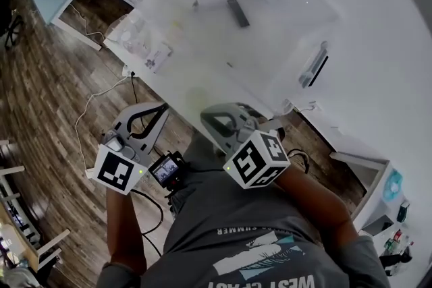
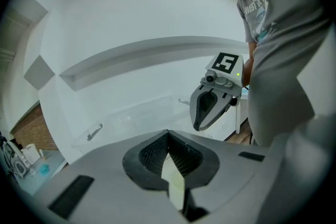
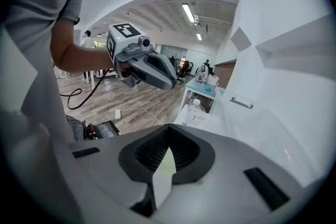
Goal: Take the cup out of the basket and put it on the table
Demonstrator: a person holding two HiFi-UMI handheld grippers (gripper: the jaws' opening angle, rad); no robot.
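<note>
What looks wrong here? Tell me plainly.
Nothing spilled or broken. Oddly, no cup shows in the clear basket, only a dark bar. Left gripper and right gripper are shut, empty, short of the table.

A white table (image 1: 378,84) fills the upper right of the head view, its front edge running on a slant above a wooden floor (image 1: 47,98). A large clear plastic basket (image 1: 283,44) with dark handles stands directly on the table, close to the front edge. At the table's left end, just beside the basket, lies a cluster of clear plastic items (image 1: 138,37), too washed out to tell apart. A white cable (image 1: 91,108) trails across the floor below that end.
</note>
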